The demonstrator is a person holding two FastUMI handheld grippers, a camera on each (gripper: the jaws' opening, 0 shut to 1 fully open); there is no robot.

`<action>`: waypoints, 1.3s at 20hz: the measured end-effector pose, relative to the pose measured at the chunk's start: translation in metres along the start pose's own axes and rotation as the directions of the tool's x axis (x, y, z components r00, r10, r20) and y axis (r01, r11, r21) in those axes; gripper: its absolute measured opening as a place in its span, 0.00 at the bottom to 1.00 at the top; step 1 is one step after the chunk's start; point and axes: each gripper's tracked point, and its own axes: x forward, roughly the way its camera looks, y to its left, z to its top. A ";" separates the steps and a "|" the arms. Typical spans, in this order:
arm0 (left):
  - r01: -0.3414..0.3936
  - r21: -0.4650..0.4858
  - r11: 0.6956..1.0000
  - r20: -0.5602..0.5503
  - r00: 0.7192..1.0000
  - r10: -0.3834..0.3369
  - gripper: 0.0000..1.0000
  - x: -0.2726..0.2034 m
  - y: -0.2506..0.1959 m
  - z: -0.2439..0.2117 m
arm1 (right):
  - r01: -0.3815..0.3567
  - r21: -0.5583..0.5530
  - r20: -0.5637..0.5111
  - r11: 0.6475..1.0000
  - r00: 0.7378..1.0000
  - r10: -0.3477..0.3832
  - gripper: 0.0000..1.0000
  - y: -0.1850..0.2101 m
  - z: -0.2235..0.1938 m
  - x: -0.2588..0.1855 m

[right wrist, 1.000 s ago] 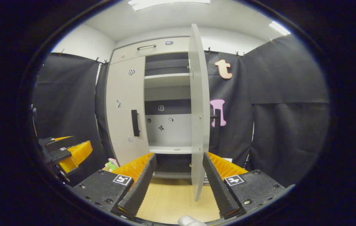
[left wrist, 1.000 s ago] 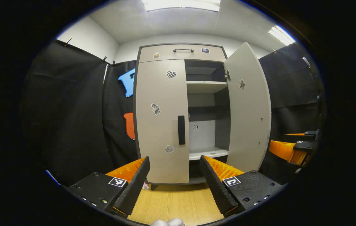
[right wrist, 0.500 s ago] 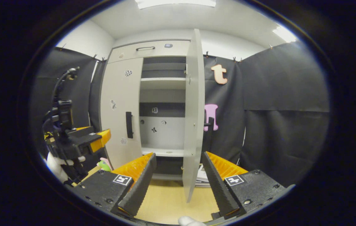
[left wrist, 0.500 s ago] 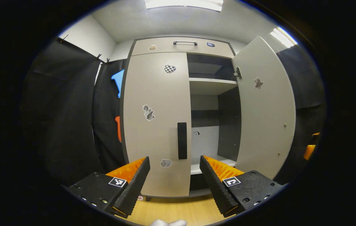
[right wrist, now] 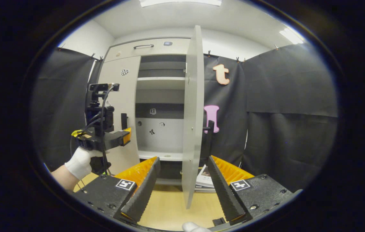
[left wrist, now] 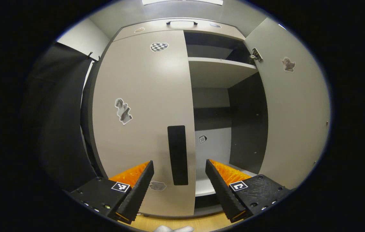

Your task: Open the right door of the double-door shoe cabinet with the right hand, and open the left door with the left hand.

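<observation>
- Two doors on the tall pale-grey double-door shoe cabinet: the closed left door and the swung-out right door, seen almost edge-on in the right gripper view, so its face is hard to read there.
- Left gripper sits close to the left door with its fingers spread wide, gripping nothing; the black vertical bar handle stands upright between them, but contact can't be judged.
- In the right gripper view a white-gloved hand holds that gripper up at the left door, partly hiding the handle.
- Right gripper is spread open too, grasping nothing, with the right door's lower edge between its fingers, farther off.
- Cabinet bottom is cut off behind the fingers.
</observation>
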 end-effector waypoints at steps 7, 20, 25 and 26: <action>-0.021 -0.023 0.999 -0.029 0.999 0.021 0.95 0.038 0.000 -0.010 | -0.020 0.000 -0.024 1.000 1.000 0.020 0.93 -0.006 -0.003 0.011; -0.053 -0.021 0.998 -0.059 0.997 0.052 0.05 0.043 0.010 -0.018 | -0.153 -0.004 -0.044 0.988 0.987 0.153 0.93 0.012 0.000 0.014; -0.041 -0.017 0.999 -0.069 0.997 0.040 0.05 0.035 0.011 -0.019 | -0.187 -0.017 -0.022 0.982 0.982 0.187 0.93 0.015 0.006 0.001; -0.039 -0.022 0.999 -0.068 0.997 0.038 0.05 0.032 0.012 -0.019 | -0.194 -0.014 -0.020 0.981 0.981 0.194 0.93 0.015 0.006 -0.003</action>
